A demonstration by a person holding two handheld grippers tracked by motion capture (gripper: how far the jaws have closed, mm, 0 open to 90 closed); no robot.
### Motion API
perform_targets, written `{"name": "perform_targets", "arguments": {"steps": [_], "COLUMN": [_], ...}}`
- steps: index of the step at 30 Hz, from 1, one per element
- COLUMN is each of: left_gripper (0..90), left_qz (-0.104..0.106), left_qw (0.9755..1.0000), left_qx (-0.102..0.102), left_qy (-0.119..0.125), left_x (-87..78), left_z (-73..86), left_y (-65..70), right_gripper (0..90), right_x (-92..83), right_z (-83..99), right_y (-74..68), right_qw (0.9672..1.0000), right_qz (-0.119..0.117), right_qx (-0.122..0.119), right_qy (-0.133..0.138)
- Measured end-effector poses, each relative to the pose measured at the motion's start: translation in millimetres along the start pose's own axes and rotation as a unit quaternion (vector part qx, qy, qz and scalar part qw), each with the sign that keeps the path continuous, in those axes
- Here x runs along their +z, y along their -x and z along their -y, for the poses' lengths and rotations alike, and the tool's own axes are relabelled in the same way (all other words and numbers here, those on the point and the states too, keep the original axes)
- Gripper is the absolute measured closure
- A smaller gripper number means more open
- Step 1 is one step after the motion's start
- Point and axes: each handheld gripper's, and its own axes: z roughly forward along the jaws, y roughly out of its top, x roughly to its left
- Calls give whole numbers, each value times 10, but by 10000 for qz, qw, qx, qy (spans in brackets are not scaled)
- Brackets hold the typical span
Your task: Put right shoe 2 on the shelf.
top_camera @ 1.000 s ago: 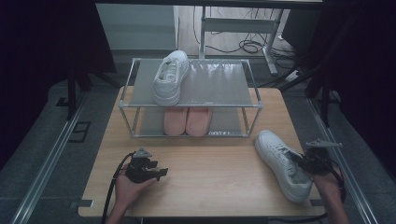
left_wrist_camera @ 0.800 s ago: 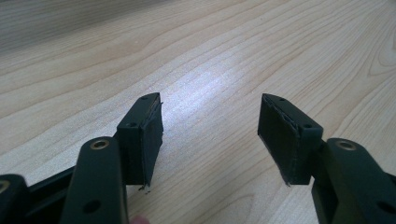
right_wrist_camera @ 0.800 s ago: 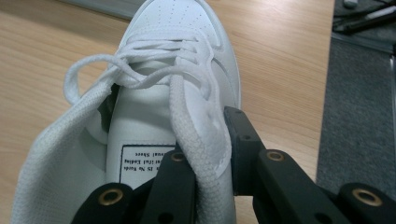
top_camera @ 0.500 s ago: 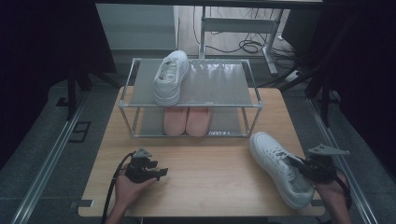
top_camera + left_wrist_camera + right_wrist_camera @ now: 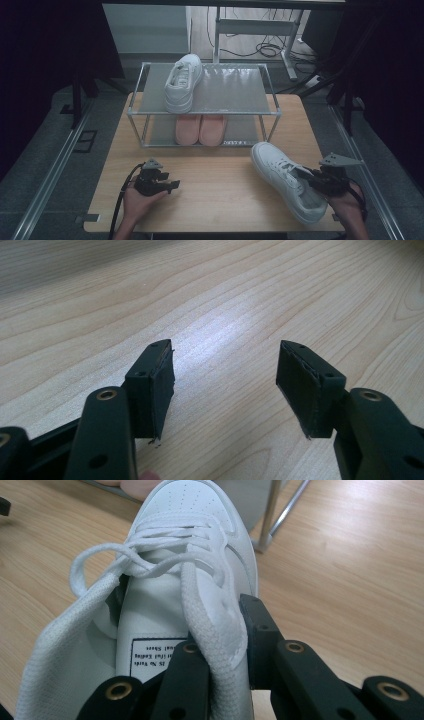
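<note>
A white sneaker (image 5: 287,180) lies on the wooden table (image 5: 220,195) at the front right, toe toward the rack. My right gripper (image 5: 312,180) is shut on the sneaker's collar (image 5: 220,640), one jaw inside the shoe and one outside; the laces (image 5: 150,550) run ahead of it. A second white sneaker (image 5: 183,82) sits on the top shelf of the metal shoe rack (image 5: 210,102). A pair of pink slippers (image 5: 201,129) rests on the lower shelf. My left gripper (image 5: 167,185) rests at the front left, open over bare wood (image 5: 225,385), with nothing between its jaws.
The rack stands at the table's back middle, its front leg (image 5: 272,520) close to the held sneaker's toe. Dark curtains flank both sides. Cables and a desk frame (image 5: 260,30) lie on the floor beyond the table.
My right gripper has dragged the white sneaker leftward and toward the table's front, turning its toe nearer the rack. The left gripper has stayed put.
</note>
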Motion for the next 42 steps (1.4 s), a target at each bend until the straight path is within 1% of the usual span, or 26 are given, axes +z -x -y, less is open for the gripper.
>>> {"name": "perform_targets", "arguments": {"steps": [7, 10, 12, 14, 15, 18, 20, 22, 23, 26, 27, 29, 30, 33, 35, 36, 39, 40, 42], "left_gripper": [405, 405, 405, 405, 405, 405, 405, 406, 405, 406, 406, 405, 405, 405, 405, 404, 404, 404, 404], "left_qz": [13, 8, 9, 6, 6, 8, 7, 6, 6, 10, 10, 15, 5, 21, 21, 21, 13, 14, 12], "left_qw": [10000, 10000, 10000, 10000, 10000, 10000, 10000, 10000, 10000, 10000, 10000, 10000, 10000, 10000, 10000, 10000, 10000, 10000, 10000], "left_qx": [-5, -3, -3, 7, 7, -26, -43, 5, 5, -24, -24, -49, -12, -14, 17, 26, -11, 12, -13], "left_qy": [1, -6, -5, -4, -4, 5, 20, 0, 0, 18, 18, 16, 4, -17, -29, -8, 3, 3, -1], "left_x": [1, 1, 0, 0, 0, -4, -4, -5, -5, 0, 0, -1, -4, -3, 0, 2, -3, -4, -4], "left_z": [1, 1, 2, 2, 2, 5, 5, 5, 5, 6, 6, 7, 6, 7, 7, 6, 5, 4, 6], "left_y": [0, -2, -3, -7, -7, -9, -8, -20, -20, -17, -17, -15, -20, -18, -20, -21, -20, -24, -23], "right_gripper": [818, 818, 818, 819, 819, 819, 819, 820, 820, 820, 820, 820, 819, 820, 820, 819, 821, 821, 821], "right_x": [92, 121, 128, 156, 156, 204, 214, 236, 236, 257, 257, 265, 269, 275, 273, 258, 235, 226, 219], "right_z": [-161, -252, -279, -360, -360, -467, -493, -580, -580, -698, -698, -757, -805, -851, -914, -981, -1082, -1116, -1148], "right_y": [-135, -212, -233, -299, -299, -387, -407, -468, -468, -538, -538, -570, -601, -623, -650, -680, -719, -729, -738], "right_qw": [9998, 9993, 9991, 9984, 9984, 9971, 9967, 9957, 9957, 9942, 9942, 9933, 9926, 9919, 9911, 9905, 9891, 9886, 9881], "right_qz": [-139, -263, -299, -427, -427, -586, -620, -704, -704, -804, -804, -866, -923, -964, -999, -1012, -1051, -1074, -1111], "right_qx": [-167, -251, -270, -341, -341, -435, -455, -546, -546, -634, -634, -667, -672, -709, -760, -806, -861, -875, -874], "right_qy": [8, 73, 95, 152, 152, 227, 240, 264, 264, 322, 322, 374, 403, 430, 439, 469, 570, 587, 611]}}
